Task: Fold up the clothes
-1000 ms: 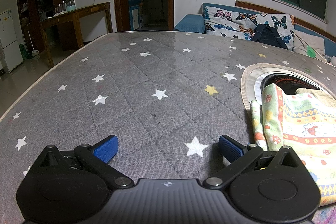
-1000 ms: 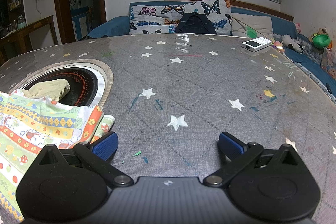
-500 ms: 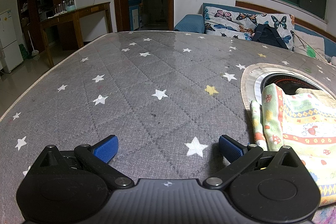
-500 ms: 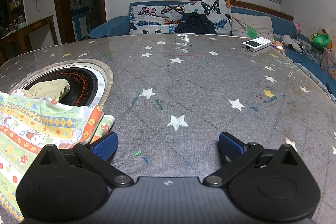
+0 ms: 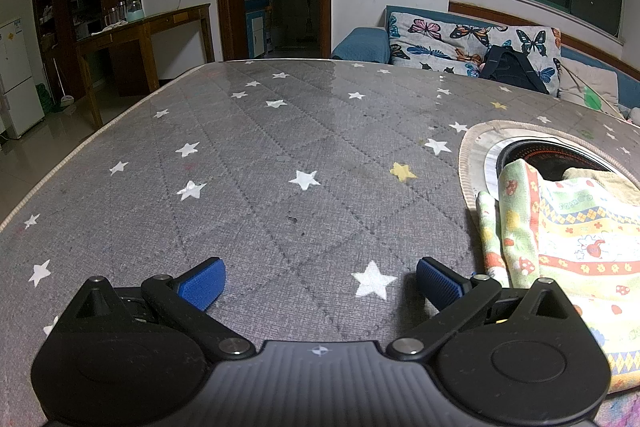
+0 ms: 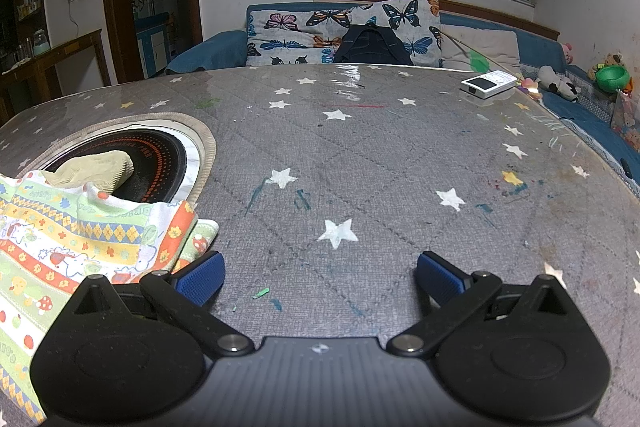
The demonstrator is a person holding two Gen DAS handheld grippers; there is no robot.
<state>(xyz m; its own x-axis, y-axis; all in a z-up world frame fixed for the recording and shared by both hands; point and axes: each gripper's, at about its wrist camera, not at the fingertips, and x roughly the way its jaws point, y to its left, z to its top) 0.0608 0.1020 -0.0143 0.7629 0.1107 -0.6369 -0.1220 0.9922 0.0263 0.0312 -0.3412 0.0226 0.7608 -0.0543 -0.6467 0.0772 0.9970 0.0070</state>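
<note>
Where it lies, garment (patterned) rumpled.

**Two low wrist views across one tabletop**

My left wrist camera sits low behind the left gripper, facing across the grey starred tabletop toward the doorway. My right one sits equally low behind the right gripper, facing the sofa. Both catch the patterned garment, the round inset burner and butterfly cushions.
</note>
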